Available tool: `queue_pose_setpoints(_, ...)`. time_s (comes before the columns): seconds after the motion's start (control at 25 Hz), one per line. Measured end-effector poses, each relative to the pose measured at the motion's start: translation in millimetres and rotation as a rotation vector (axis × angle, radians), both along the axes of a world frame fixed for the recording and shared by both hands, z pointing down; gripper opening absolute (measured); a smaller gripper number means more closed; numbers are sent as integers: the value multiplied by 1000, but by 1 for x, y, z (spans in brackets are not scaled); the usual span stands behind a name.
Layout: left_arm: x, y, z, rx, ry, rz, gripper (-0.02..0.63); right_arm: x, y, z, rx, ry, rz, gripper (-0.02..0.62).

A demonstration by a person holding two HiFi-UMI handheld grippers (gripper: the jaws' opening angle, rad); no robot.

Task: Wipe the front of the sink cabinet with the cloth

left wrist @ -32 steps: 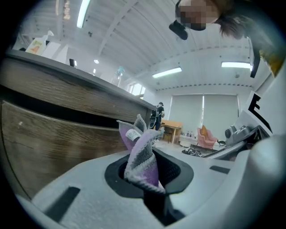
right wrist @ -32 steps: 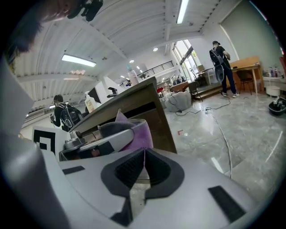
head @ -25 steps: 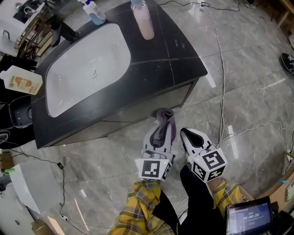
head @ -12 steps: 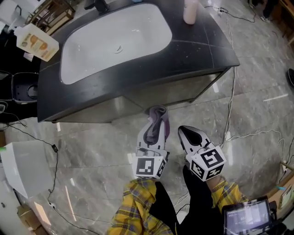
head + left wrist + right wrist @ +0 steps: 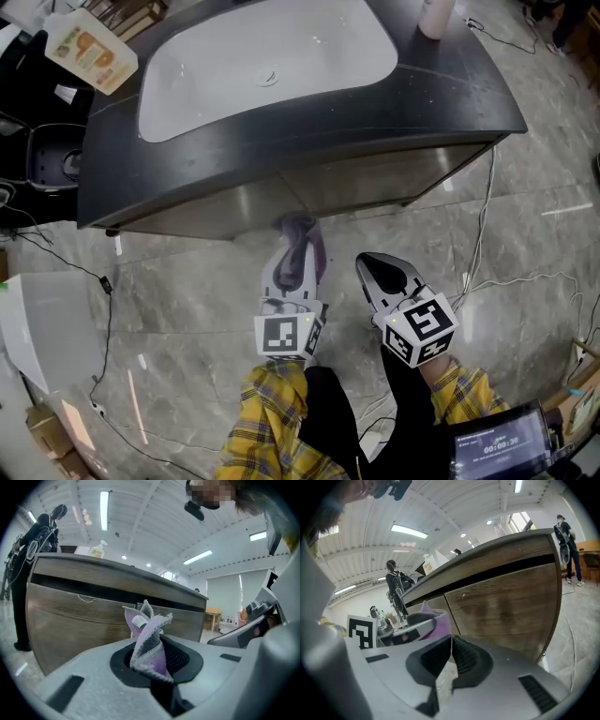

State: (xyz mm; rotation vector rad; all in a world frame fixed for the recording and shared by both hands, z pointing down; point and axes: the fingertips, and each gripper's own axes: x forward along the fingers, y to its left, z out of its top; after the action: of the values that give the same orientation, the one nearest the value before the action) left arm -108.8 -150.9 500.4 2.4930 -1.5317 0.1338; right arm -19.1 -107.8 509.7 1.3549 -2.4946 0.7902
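The sink cabinet has a black top (image 5: 441,108) with a white basin (image 5: 272,66) and a brown wood front (image 5: 375,183). My left gripper (image 5: 295,239) is shut on a purple-grey cloth (image 5: 298,251), whose bunched tip stands close to the cabinet front near its middle seam. In the left gripper view the cloth (image 5: 150,641) sticks up between the jaws before the wood front (image 5: 70,620). My right gripper (image 5: 372,269) is held beside it, shut and holding nothing, a little back from the front (image 5: 506,606).
A pink bottle (image 5: 436,14) stands on the top's far right. A soap bottle (image 5: 89,52) lies at the left. Cables (image 5: 483,253) run over the marble floor on the right. A white bin (image 5: 47,328) sits at the left. People stand in the background.
Both grippers have come closer to the cabinet front and shifted left along it. The cloth stays clamped in the left gripper. The right gripper stays shut.
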Motion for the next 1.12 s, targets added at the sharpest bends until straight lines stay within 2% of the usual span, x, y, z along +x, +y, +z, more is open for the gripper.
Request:
queue_pose_setpoints(0.16,-4,-20,7,8,8,-28,49,1,-8,10,-8,2,-5,6)
queue_pose_setpoints(0.56,14,-61,17,26,-10,-16,50,30,-28,26,-24,7,17,6)
queue_pose_setpoints(1.12,82,-72,20,1,14,43,50,81,-34,33,-52,-11,77,6)
